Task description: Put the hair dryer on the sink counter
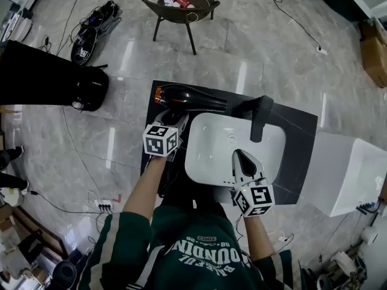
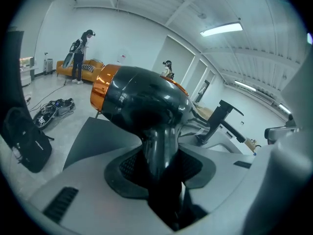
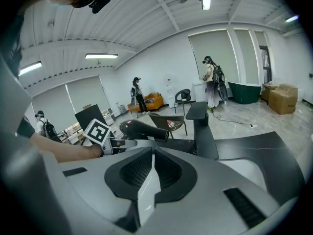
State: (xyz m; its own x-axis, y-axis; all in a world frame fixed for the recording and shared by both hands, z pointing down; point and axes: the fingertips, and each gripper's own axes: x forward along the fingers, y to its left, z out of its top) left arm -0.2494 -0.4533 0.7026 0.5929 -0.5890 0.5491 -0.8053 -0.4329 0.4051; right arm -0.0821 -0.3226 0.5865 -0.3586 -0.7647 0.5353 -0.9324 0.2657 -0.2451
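A black hair dryer with an orange rear ring lies sideways over the back left part of the black sink counter. My left gripper is shut on its handle. In the left gripper view the handle runs down between the jaws and the dryer fills the middle, above my left gripper. I cannot tell whether it touches the counter. My right gripper hangs over the white basin, shut with nothing in it. The right gripper view shows my right gripper with its jaws together and the dryer beyond.
A black faucet stands at the basin's back edge, just right of the dryer's nozzle. A white box adjoins the counter on the right. On the floor are a black bag, a dark chair, cables and a power strip.
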